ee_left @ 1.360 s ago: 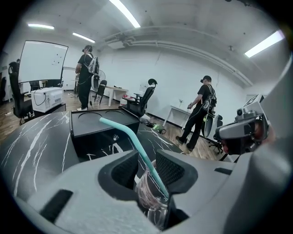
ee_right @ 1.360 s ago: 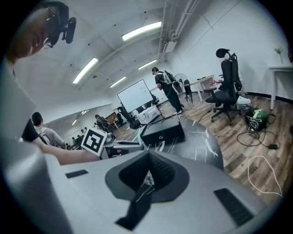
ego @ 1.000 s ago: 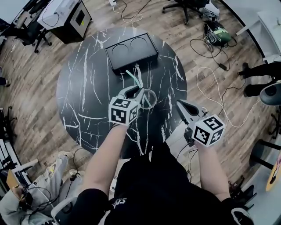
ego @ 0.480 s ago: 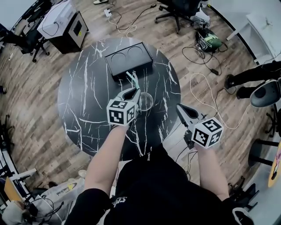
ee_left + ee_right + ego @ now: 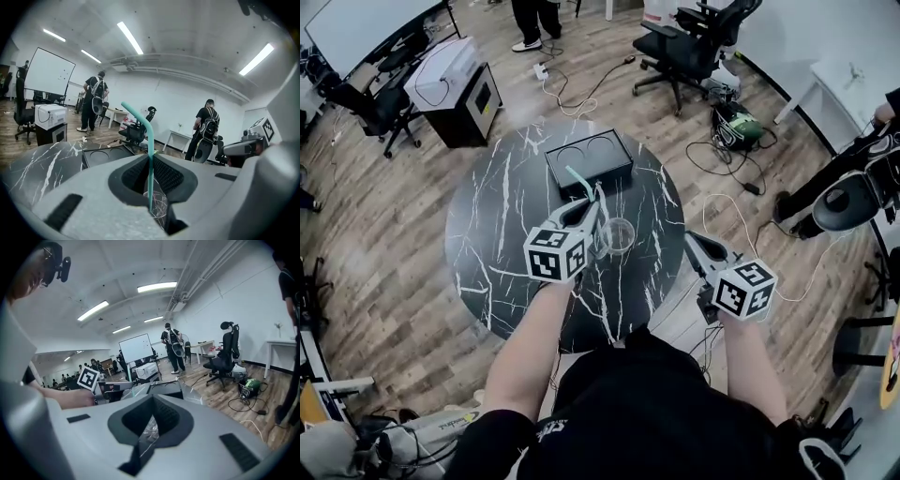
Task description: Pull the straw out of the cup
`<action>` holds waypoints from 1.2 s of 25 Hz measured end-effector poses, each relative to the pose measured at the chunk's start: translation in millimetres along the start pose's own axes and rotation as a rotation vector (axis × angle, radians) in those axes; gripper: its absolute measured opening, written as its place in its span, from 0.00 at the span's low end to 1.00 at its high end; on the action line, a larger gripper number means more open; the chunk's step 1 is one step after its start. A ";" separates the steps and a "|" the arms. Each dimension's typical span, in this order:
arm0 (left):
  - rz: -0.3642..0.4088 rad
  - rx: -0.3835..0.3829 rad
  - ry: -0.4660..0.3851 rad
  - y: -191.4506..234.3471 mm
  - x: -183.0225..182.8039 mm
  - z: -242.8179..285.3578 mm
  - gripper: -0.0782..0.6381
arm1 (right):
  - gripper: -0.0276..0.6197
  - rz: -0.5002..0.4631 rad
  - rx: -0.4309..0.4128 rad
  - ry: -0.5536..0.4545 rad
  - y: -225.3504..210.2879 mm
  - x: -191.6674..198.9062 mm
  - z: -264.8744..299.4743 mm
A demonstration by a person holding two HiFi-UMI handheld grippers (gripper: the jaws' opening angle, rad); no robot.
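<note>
Straw (image 5: 149,159) higher than before — left fingers (image 5: 89,197) pinching it, right fingers (image 5: 89,427) pressed together, both raised

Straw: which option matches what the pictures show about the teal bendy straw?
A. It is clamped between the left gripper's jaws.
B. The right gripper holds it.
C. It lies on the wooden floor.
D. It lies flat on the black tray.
A: in the left gripper view, the left gripper has its jaws closed on the straw, while the right gripper is shut with nothing between its jaws.
</note>
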State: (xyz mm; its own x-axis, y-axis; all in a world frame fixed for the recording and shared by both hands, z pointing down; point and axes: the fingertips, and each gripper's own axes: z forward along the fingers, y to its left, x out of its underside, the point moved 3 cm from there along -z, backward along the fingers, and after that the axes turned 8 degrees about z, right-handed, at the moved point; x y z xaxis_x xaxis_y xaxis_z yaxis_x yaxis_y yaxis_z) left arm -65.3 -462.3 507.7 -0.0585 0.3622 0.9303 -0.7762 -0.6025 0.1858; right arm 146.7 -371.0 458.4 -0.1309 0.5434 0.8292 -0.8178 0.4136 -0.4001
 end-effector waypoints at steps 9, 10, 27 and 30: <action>0.045 -0.040 -0.121 2.0 -61.8 -58.7 0.16 | 0.05 -0.091 -0.056 -0.059 30.0 -38.8 -8.1; 0.052 -0.053 -0.133 3.1 -67.4 -64.1 0.16 | 0.05 -0.100 -0.067 -0.067 30.6 -45.6 -6.7; 0.217 -0.252 -0.180 -14.7 -117.1 -102.3 0.16 | 0.05 -0.174 -0.175 -0.256 14.4 -126.2 -21.0; 0.218 -0.259 -0.188 -15.6 -122.5 -101.6 0.16 | 0.05 -0.213 -0.185 -0.246 15.5 -126.4 -21.5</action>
State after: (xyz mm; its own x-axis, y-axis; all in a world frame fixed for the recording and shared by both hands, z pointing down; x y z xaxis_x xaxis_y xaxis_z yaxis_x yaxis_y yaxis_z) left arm -109.8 -425.1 358.7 -0.1421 0.0942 0.9854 -0.8925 -0.4428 -0.0864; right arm 162.6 -417.5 339.0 -0.1180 0.2481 0.9615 -0.7288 0.6361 -0.2535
